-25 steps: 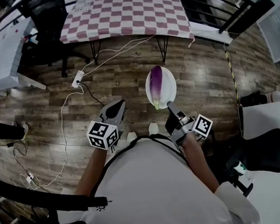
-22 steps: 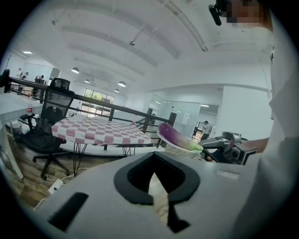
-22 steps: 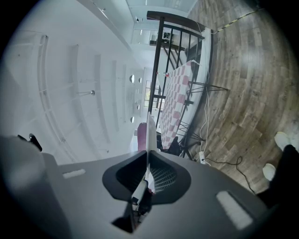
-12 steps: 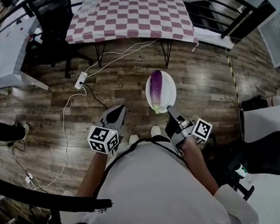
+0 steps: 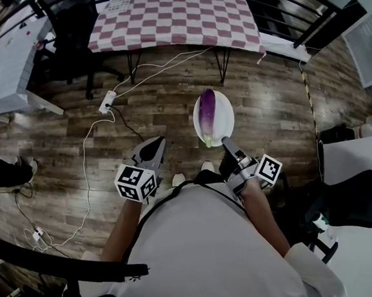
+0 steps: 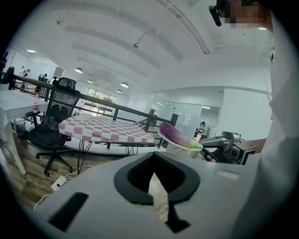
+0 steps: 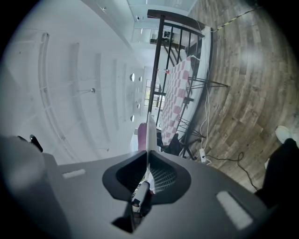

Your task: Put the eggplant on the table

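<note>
Resting lengthwise on a shallow white dish (image 5: 225, 111), the eggplant (image 5: 208, 113) is a smooth, glossy purple oblong with a pale green stem end that points toward the person. The dish is oval from the head view and hangs in the air above the dark, streaky wood-plank floor (image 5: 156, 108), well short of the surface (image 5: 174, 16) draped in a red-and-white checkered cloth on thin black legs. The right gripper (image 5: 228, 146) is clamped narrowly on the near rim of the dish. In the right gripper view that rim (image 7: 150, 126) shows edge-on as a thin white blade running between the pads, with a sliver of purple (image 7: 140, 135) beside it. The left gripper (image 5: 155, 147) hovers to the left of the dish, its grey tapered jaws brought together on nothing. In the left gripper view the eggplant (image 6: 175, 136) lies on the dish beside the metal body of the right gripper. A white cable (image 5: 87, 166) snakes across the floor to a power strip (image 5: 106, 102).
</note>
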{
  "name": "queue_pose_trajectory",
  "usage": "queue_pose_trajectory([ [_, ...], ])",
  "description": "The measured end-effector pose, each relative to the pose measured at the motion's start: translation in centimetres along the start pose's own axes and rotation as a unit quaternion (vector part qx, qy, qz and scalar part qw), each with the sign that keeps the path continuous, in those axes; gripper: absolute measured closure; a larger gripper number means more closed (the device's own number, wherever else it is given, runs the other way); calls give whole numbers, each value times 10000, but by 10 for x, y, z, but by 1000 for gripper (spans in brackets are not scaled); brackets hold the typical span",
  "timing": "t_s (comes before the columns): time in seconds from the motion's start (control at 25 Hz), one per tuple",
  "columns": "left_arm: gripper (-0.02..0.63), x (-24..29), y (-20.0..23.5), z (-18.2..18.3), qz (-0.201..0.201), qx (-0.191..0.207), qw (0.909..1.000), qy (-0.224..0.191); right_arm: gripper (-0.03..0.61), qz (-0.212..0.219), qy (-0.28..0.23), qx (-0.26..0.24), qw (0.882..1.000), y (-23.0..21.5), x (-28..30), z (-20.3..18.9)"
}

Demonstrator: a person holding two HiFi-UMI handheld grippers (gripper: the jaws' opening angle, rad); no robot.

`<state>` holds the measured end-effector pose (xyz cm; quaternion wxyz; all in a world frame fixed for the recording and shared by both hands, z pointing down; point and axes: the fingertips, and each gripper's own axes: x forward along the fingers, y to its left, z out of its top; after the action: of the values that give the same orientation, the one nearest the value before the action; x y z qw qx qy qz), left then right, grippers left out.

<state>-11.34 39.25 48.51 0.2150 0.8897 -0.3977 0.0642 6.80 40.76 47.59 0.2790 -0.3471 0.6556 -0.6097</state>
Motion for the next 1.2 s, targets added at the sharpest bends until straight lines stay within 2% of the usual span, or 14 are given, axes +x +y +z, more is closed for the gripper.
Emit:
queue_pose_trajectory([
  [0.72, 607, 5, 26, 2, 152, -64, 9999, 42, 549, 48, 170, 4, 9998, 3, 32, 5],
  [1.2, 607, 56, 44, 18, 109, -45, 9998, 140, 549, -55, 250, 55, 9997, -13, 63, 42],
])
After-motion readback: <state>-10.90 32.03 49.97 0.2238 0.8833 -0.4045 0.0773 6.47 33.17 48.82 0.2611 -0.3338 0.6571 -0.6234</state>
